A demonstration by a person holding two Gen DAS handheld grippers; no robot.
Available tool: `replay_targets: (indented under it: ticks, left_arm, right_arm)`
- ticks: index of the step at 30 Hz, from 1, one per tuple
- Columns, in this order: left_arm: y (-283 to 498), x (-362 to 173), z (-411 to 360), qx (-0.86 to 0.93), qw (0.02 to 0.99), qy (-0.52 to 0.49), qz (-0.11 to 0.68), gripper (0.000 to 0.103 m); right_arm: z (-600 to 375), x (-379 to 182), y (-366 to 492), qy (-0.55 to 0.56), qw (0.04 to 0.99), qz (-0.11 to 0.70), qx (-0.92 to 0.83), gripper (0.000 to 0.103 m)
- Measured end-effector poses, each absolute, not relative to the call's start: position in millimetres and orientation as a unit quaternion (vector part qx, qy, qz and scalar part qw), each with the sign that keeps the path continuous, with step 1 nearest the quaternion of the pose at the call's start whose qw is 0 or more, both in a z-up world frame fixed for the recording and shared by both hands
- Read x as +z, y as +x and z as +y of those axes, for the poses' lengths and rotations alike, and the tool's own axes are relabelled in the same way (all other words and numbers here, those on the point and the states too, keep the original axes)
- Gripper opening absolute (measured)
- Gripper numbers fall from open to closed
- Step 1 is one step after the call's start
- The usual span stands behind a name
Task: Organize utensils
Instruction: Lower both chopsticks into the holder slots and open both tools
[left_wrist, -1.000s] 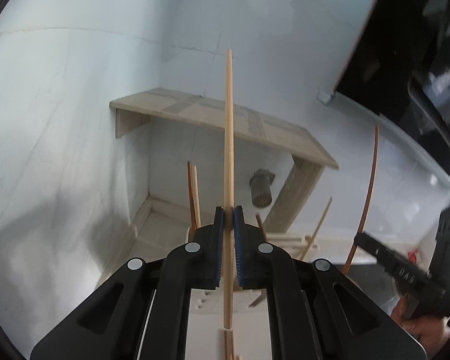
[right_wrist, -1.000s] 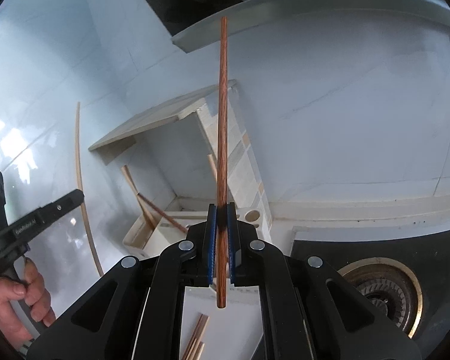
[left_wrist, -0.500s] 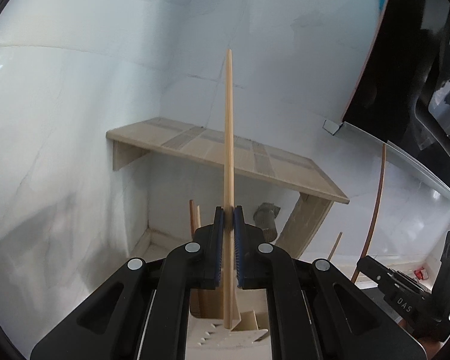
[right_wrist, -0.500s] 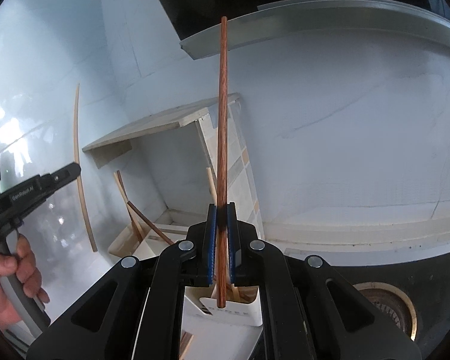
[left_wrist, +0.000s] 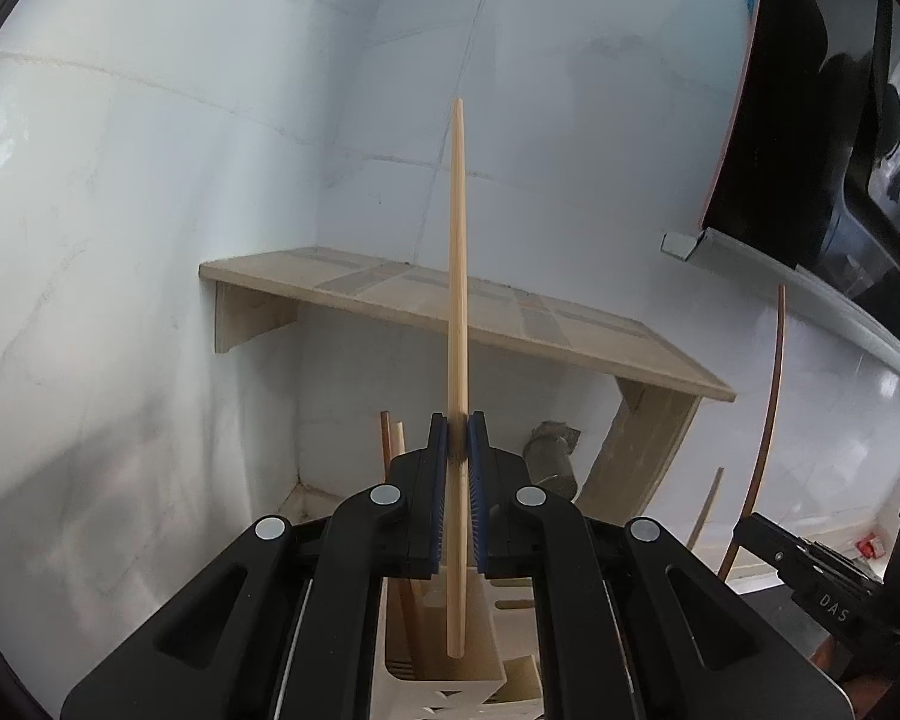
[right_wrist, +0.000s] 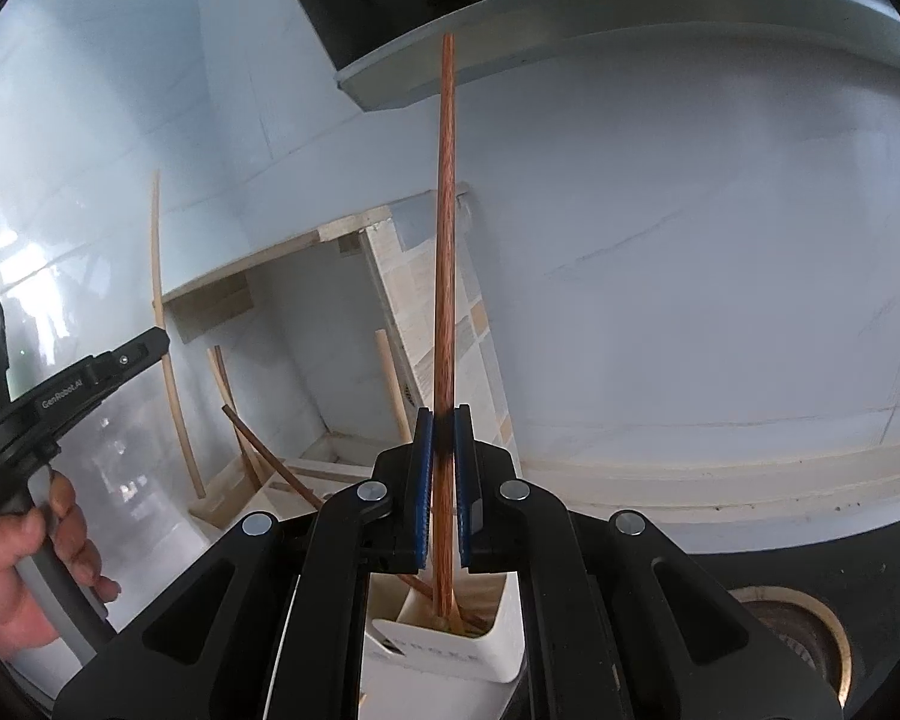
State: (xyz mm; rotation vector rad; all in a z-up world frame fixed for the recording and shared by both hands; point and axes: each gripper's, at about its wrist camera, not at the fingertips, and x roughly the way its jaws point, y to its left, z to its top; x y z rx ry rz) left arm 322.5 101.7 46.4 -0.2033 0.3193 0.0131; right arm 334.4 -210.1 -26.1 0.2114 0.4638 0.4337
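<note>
Left tongs (left_wrist: 457, 438) clamp a pale chopstick (left_wrist: 457, 276) running toward 12 o'clock, its lower end over a cream holder (left_wrist: 438, 669) at 6 o'clock; a wooden shelf (left_wrist: 510, 324) crosses behind. Right tongs (right_wrist: 443, 429) pinch a reddish-brown chopstick (right_wrist: 445, 210) likewise upright, its lower end seemingly inside the white holder (right_wrist: 444, 654). At 9 o'clock a hand (right_wrist: 24, 564) grips the other tool.

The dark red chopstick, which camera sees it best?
The right wrist view: the dark red chopstick stands upright in the middle, pinched in the right tongs, its bottom end over the white holder. The left wrist view shows it only as a thin curved line at the right edge.
</note>
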Motion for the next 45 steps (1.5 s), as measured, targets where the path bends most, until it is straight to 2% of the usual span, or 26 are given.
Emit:
replay_targets:
  ticks: [23,38,42,45]
  left_arm:
    - [327,27,99,0.001,0.983,-0.089,0.163,0.006]
    - [329,9,104,0.006,0.978,-0.124,0.170,0.006]
    - [329,3,102,0.011,0.975,-0.131,0.180,0.011]
    - [328,3,100,0.014,0.975,-0.123,0.186,0.012]
  right_arm:
    - [-189,-61,305,0.025,0.970,0.143,0.197,0.007]
    - [-189,-75,313,0.042,0.965,0.172,0.192,0.007]
    - [-181,-73,317,0.045,0.963,0.183,0.191,0.009]
    - [-178,-69,319,0.045,0.961,0.189,0.198,0.021]
